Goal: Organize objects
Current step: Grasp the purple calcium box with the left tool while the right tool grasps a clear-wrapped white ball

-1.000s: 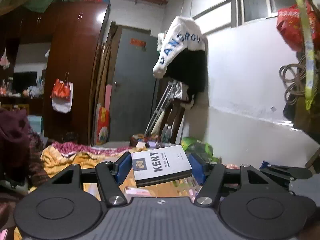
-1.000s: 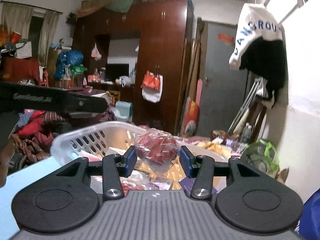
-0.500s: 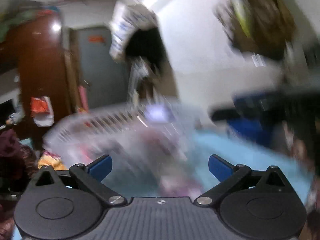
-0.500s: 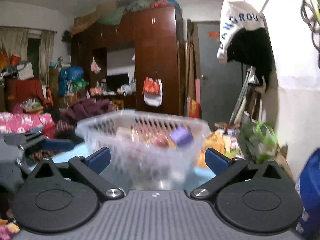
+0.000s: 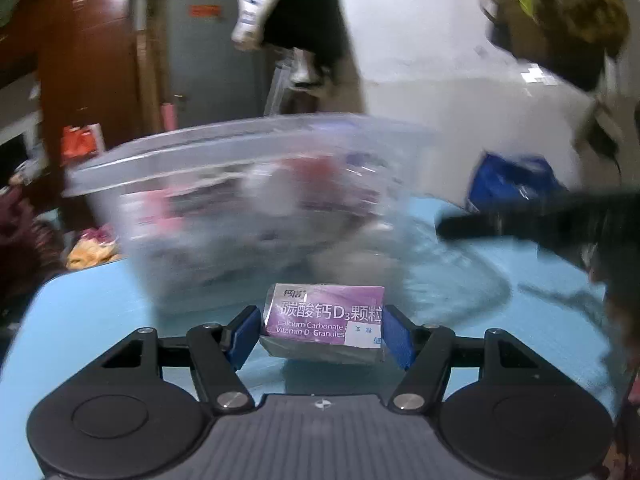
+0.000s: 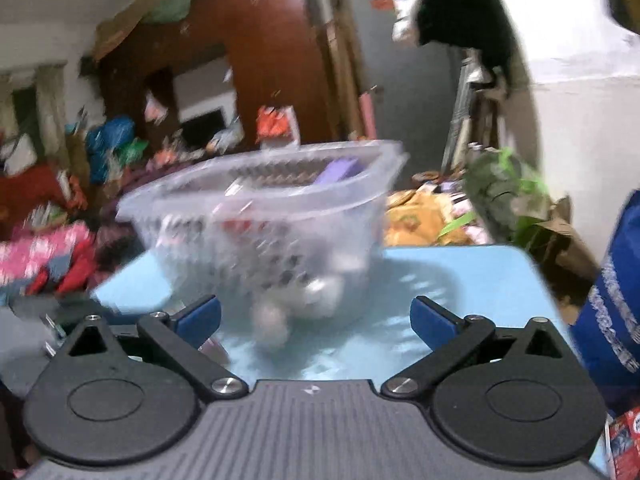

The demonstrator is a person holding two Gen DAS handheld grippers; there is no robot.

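Through the left wrist camera we see our left gripper closing, its blue pads set against both ends of a purple box printed with calcium carbonate and vitamin D granules; the box sits between the jaws, low over the light-blue table near its near edge. Just beyond the box stands a clear plastic basket, blurred, with reddish and pink packets inside, toward the far edge of the table. To the right of the basket a blue bag rests by the table's right side, and a dark blurred bar, probably our other gripper, crosses in front of it. Through the right wrist camera we see our right gripper spread wide with nothing between its blue pads. Ahead of it the same basket stands toward the table's far left corner, a purple item showing above its rim and rounded pale things at its bottom. The blue bag stands at the table's right edge.
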